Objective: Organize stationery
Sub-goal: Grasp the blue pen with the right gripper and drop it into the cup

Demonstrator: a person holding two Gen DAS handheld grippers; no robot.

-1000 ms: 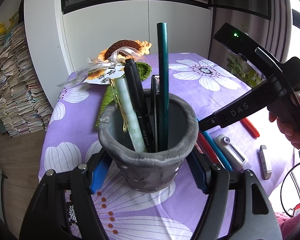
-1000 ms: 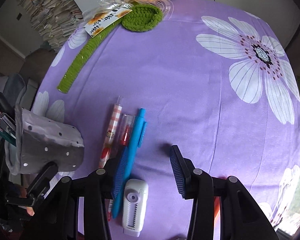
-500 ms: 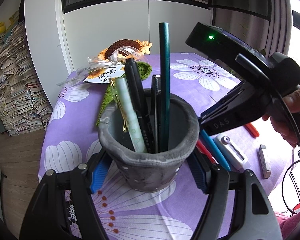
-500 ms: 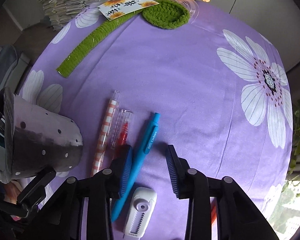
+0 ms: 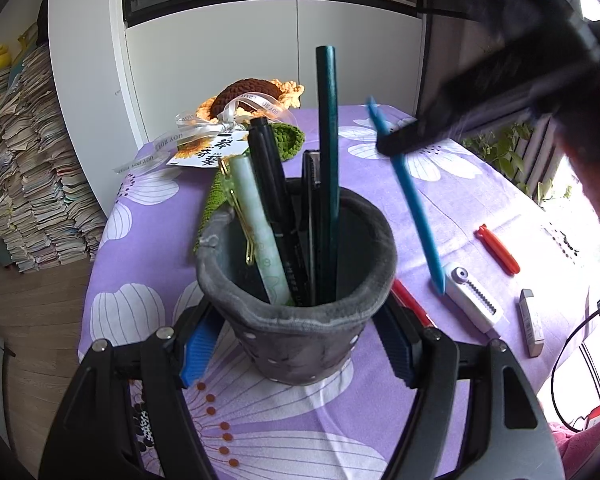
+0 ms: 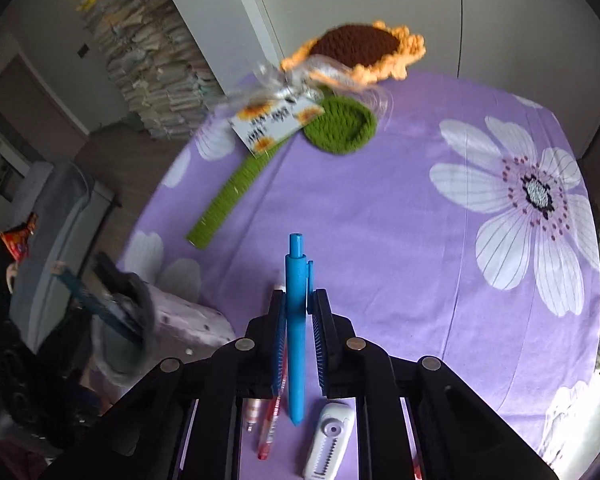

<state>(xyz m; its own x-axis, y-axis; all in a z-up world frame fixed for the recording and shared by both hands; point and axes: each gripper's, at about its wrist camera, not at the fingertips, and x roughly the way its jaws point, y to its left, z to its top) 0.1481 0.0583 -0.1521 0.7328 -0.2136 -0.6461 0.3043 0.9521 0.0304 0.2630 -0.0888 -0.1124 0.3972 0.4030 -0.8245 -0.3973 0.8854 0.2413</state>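
The blue pen (image 6: 295, 320) is off the table, pinched around mid-barrel between the right gripper (image 6: 298, 332) fingers, tip hanging down. It looks light, stiff and smooth plastic, so I'd guess it can pivot or slip in a mid-barrel pinch. The grey felt pen cup (image 5: 296, 276) looks soft-walled; the left gripper (image 5: 296, 344) fingers sit narrow against both its sides, steadying it. A correction tape (image 6: 330, 440) and red pen (image 6: 272, 420) lie on the purple cloth (image 6: 420, 240).
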